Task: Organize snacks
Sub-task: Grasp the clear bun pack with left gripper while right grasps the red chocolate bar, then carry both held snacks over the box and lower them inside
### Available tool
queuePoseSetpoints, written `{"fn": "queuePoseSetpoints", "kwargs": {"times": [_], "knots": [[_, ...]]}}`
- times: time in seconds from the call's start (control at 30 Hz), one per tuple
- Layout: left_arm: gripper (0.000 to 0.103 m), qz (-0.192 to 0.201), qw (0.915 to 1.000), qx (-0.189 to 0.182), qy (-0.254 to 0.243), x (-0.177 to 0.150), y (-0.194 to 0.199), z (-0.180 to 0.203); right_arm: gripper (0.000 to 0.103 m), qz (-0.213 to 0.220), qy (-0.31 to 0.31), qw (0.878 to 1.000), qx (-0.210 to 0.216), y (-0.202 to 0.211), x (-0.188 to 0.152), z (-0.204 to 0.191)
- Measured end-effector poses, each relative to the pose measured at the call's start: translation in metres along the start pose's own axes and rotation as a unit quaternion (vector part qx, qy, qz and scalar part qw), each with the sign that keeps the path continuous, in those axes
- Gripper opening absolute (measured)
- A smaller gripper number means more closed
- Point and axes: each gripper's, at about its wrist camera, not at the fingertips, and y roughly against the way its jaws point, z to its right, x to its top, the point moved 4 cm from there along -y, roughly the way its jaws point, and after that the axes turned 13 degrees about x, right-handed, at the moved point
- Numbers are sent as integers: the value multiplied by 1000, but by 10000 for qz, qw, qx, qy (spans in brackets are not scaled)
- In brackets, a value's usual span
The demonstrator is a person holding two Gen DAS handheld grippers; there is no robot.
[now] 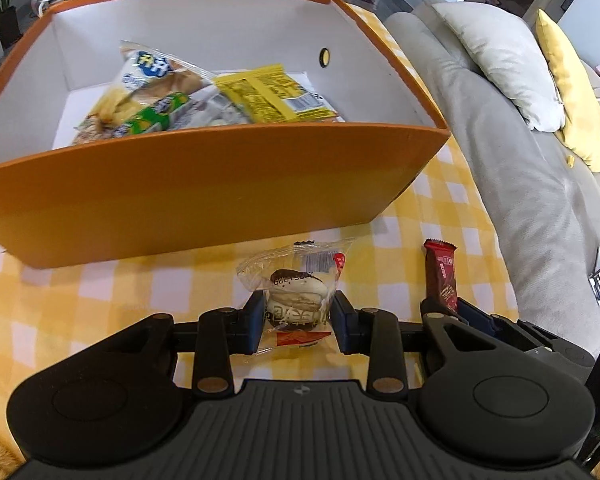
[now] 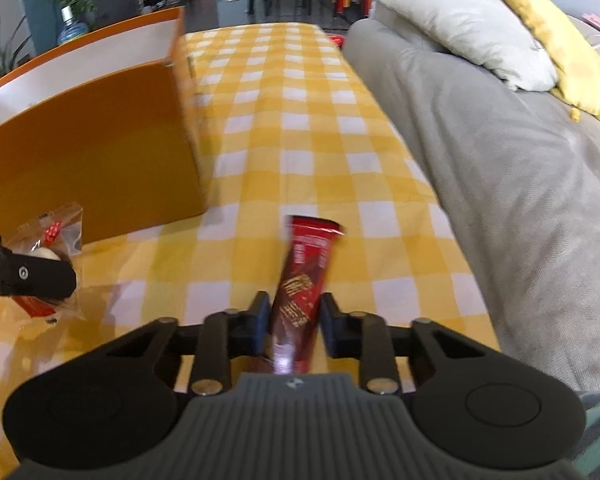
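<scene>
You are clamping a clear-wrapped cake [image 1: 298, 300] in your left gripper [image 1: 298, 326] and a red bar [image 2: 304, 288] in your right gripper [image 2: 294, 326], both lifted near the orange box [image 1: 204, 196] for dropping in.

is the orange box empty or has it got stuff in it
Not empty. The orange box is open-topped, and several snack packets lie on its floor, including a yellow packet and a green-labelled one.

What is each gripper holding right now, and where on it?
Left gripper: clear-wrapped cake, pinched across its middle. Right gripper: red snack bar, gripped near its lower end.
</scene>
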Motion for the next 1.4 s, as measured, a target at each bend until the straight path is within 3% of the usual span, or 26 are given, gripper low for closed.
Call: {"fn": "queuePoseSetpoints", "kwargs": {"times": [0.33, 0.77, 1.0, 1.1, 1.4], "knots": [[38, 146, 9995, -161, 228, -10, 26, -24, 21, -86, -21, 9986, 516, 24, -14, -18], [38, 549, 9958, -481, 559, -20, 70, -46, 21, 556, 548, 9956, 521, 79, -7, -54], [38, 1225, 9869, -833, 645, -3, 109, -58, 21, 913, 758, 9914, 553, 109, 18, -79], [38, 1318, 9840, -893, 799, 7, 114, -70, 21, 808, 537, 9918, 830, 116, 35, -91], [38, 1472, 9749, -1036, 1310, 54, 112, -117, 21, 560, 893, 9896, 978, 110, 88, -139]]}}
